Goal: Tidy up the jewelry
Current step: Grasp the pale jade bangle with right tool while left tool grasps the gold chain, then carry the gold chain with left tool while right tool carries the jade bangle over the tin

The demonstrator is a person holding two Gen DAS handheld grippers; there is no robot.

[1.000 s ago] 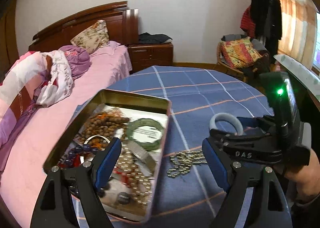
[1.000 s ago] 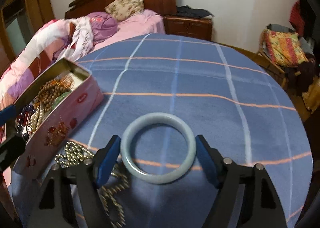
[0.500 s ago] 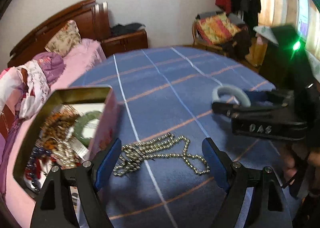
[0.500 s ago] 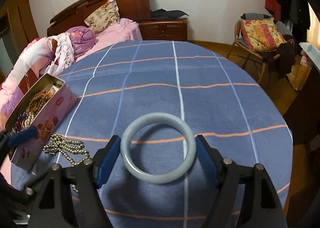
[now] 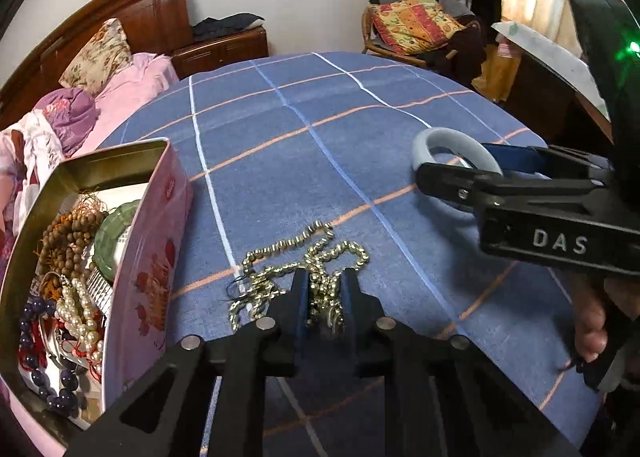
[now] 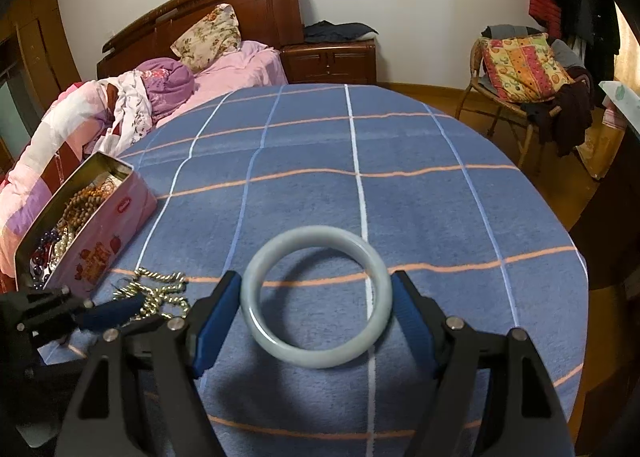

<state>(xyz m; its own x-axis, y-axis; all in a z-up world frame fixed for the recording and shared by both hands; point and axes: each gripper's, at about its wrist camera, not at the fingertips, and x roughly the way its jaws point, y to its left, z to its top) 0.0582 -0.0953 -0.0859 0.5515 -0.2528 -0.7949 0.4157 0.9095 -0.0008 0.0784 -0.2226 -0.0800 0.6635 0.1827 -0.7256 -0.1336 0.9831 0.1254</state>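
Note:
A gold bead necklace (image 5: 296, 261) lies in a heap on the blue checked tablecloth (image 5: 320, 129), right of a pink tin (image 5: 148, 257) holding several bracelets and strands. My left gripper (image 5: 324, 293) is shut on the near part of the necklace. My right gripper (image 6: 316, 313) is shut on a pale grey-green jade bangle (image 6: 316, 297), held above the cloth. The bangle (image 5: 456, 149) and right gripper also show in the left wrist view. The necklace (image 6: 160, 293), tin (image 6: 100, 233) and left gripper (image 6: 112, 311) show at the left of the right wrist view.
A bed with pink bedding (image 6: 120, 105) lies beyond the table at left. A wooden nightstand (image 6: 332, 61) stands by the far wall. A chair with a patterned cushion (image 6: 520, 61) stands at right. The round table's edge (image 6: 576, 249) falls away on the right.
My left gripper has moved right from over the tin to the necklace and closed on it. The right gripper keeps hold of the bangle and has drawn back a little.

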